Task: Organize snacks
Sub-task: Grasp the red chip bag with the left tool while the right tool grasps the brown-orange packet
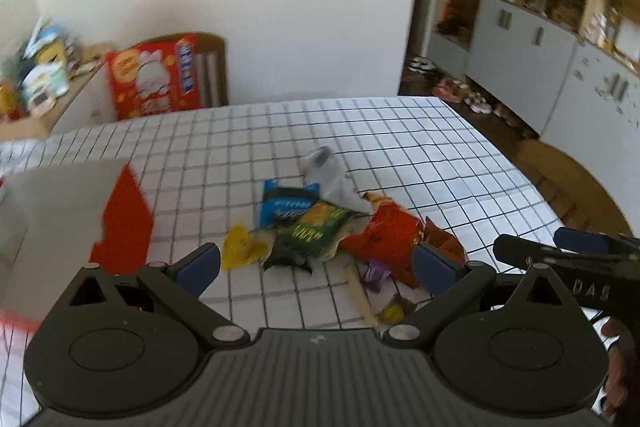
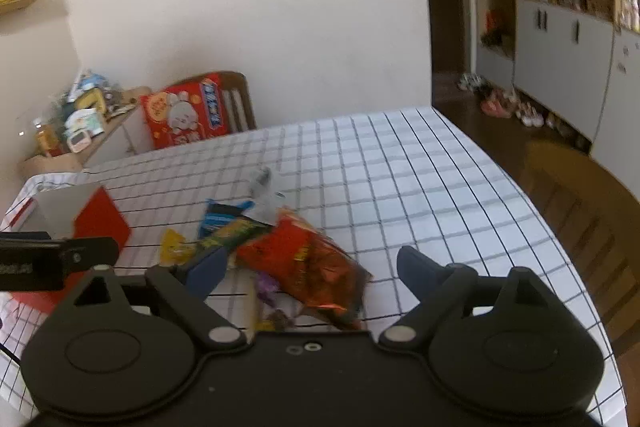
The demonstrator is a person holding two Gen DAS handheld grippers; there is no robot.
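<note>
Left gripper point(image 1: 318, 265): jaws wide apart, nothing held; blue pads straddle the near side of the snack pile point(image 1: 320, 227) without touching it. Right gripper point(image 2: 308, 269): jaws also well apart, empty, the red bag point(image 2: 308, 263) lying on the cloth between its pads.

Pile sits centre frame on the checked tablecloth point(image 1: 420, 155): red bag at right, green pack point(image 1: 316, 229) in the middle, blue pack point(image 1: 280, 203) behind it, yellow wrapper point(image 1: 240, 247) at left, clear wrapper point(image 1: 328, 175) at the far side. An open red box point(image 1: 76, 215) stands at left of the pile, apart from it.

Upper left: red carton point(image 1: 156, 79) beside a cluttered shelf point(image 1: 36, 75).
</note>
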